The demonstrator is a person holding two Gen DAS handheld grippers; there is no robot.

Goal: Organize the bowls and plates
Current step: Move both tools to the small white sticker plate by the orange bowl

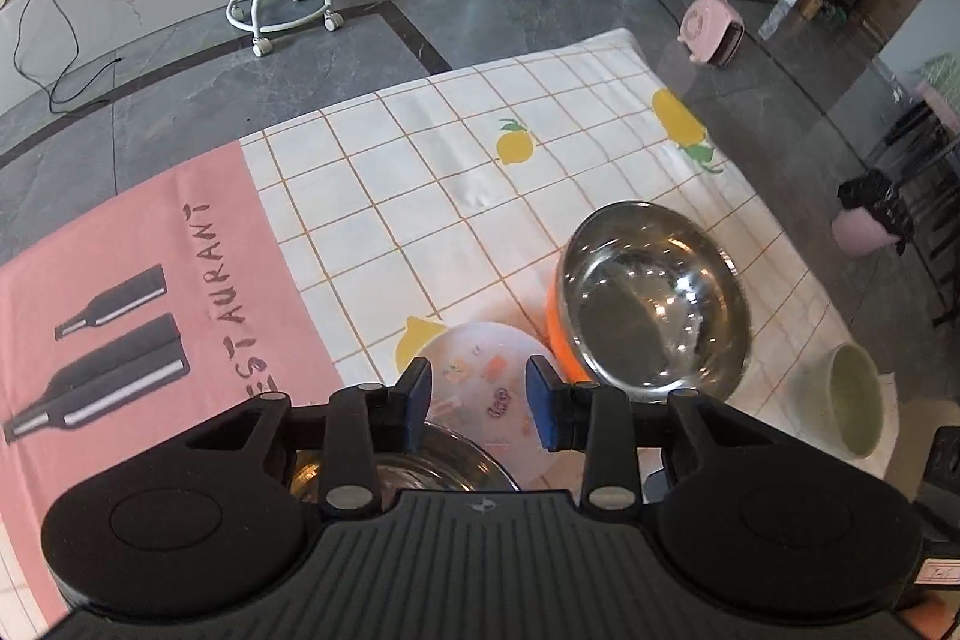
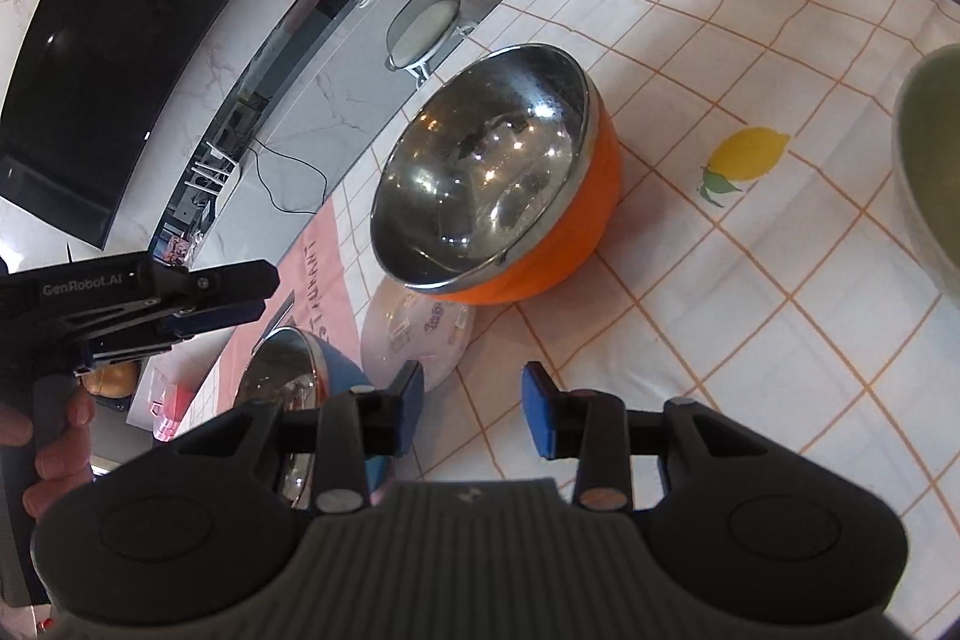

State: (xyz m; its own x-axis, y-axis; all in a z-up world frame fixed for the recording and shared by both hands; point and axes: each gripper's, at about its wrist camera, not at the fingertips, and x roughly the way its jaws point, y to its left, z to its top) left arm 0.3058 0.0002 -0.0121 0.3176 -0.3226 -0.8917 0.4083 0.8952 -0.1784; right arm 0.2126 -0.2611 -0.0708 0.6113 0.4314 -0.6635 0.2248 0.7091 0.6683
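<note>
Lemon-print cloth [image 1: 456, 196] on the tabletop, grey tiled floor [image 1: 198, 88] beyond.
Both grippers, left [image 1: 478, 396] and right [image 2: 472, 408], hover above the bowls, fingers spread, empty.

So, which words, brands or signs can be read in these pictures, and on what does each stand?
"GenRobot.AI": on the side of the left tool, seen in the right wrist view.
"RESTAURANT", partly hidden: on the pink cloth beside the printed bottles.
Small plate: coloured printed marks, too blurred to read.
Sticker at the left view's lower right edge: too small to read.
</note>
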